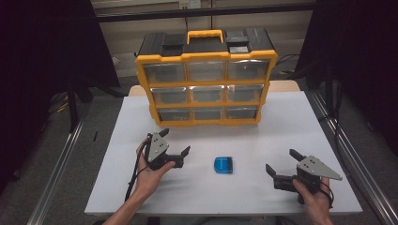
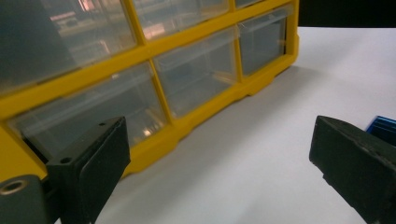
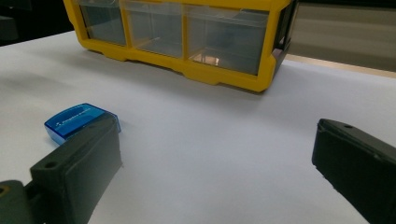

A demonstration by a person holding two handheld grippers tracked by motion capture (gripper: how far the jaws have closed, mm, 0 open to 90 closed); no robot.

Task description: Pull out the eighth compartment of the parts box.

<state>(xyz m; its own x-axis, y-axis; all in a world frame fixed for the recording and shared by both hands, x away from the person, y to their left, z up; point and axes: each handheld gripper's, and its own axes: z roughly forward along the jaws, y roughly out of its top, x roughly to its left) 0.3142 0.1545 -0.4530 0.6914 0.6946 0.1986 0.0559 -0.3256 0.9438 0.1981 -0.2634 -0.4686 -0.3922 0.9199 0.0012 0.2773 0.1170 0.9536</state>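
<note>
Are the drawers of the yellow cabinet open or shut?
Shut: all nine clear drawers sit flush with the yellow cabinet frame; none is pulled out.

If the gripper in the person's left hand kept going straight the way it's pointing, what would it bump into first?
Most likely the yellow drawer cabinet. The left gripper has its jaws open, and its own view looks at the cabinet's bottom row of clear drawers. The small blue box sits off to the side, probably out of that line.

Small translucent blue box (image 1: 223,165), lid closed, lying flat on white table (image 1: 263,140), untouched
</note>
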